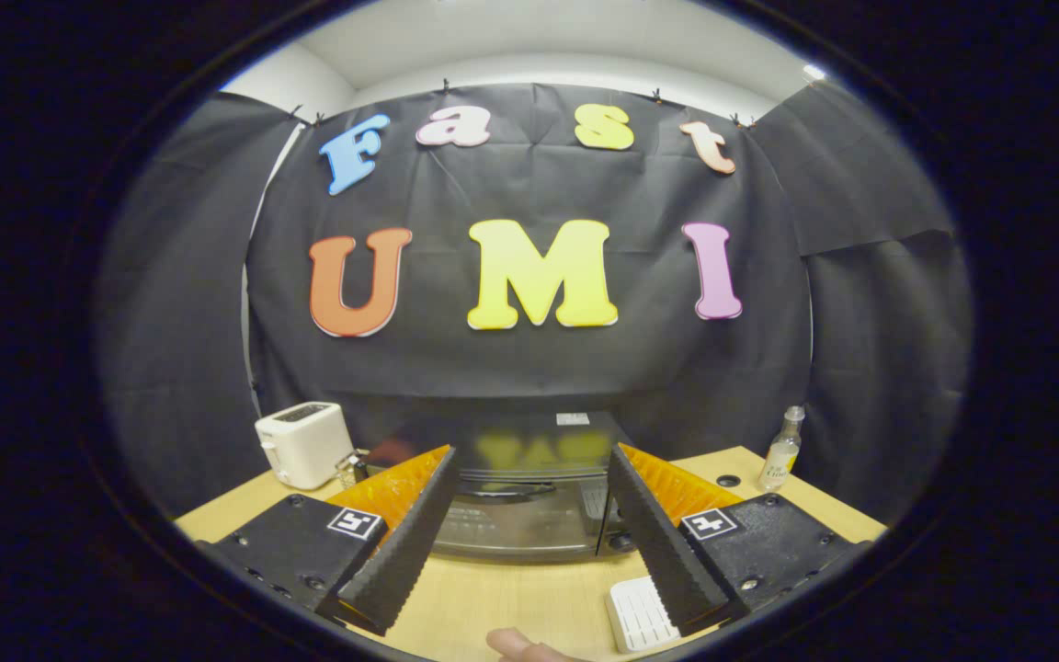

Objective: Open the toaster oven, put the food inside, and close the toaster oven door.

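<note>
Your camera rides on the gripper (529, 542), looking forward along its spread-apart fingers, low over the wooden table (511, 598). It faces the toaster oven (529, 496) just ahead, with the booth's black wall close behind.

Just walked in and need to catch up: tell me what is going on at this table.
A person is holding a gripper aimed at a black toaster oven on a wooden table. Its jaws are open and empty, with the oven just beyond them and its door shut. A white toaster stands to one side of the oven, a small bottle to the other, and a white ridged item lies near one finger. A fingertip shows at the table's near edge.
</note>
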Available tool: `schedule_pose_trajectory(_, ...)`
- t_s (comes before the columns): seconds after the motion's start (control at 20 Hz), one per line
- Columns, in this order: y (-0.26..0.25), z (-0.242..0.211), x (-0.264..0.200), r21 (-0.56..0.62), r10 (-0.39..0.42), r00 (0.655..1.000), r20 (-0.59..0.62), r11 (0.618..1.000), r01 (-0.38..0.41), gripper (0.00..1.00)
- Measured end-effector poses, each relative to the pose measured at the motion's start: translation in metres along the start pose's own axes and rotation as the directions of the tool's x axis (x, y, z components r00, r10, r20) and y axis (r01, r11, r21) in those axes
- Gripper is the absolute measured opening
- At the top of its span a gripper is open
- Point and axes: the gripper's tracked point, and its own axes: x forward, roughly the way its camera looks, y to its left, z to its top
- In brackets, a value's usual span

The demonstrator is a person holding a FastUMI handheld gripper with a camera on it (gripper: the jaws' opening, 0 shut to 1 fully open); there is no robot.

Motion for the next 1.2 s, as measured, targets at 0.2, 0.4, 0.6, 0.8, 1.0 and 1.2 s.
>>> schedule_pose_trajectory(0.2, -0.002, 0.044, -0.080, 0.014, 0.014, 0.999, 0.042, 1.000, -0.014, 1.00)
schedule_pose_trajectory(0.4, -0.009, 0.059, -0.153, -0.004, -0.002, 0.996, 0.086, 1.000, 0.003, 1.00)
schedule_pose_trajectory(0.6, -0.012, 0.066, -0.211, -0.020, 0.033, 0.990, 0.140, 0.999, -0.030, 1.00)
schedule_pose_trajectory(0.8, -0.033, 0.072, -0.241, -0.023, -0.001, 0.982, 0.187, 1.000, 0.006, 1.00)
schedule_pose_trajectory(1.0, -0.032, 0.080, -0.258, -0.024, 0.004, 0.978, 0.211, 1.000, 0.001, 1.00)
schedule_pose_trajectory(1.2, -0.023, 0.088, -0.276, -0.018, 0.047, 0.970, 0.238, 0.999, -0.044, 1.00)
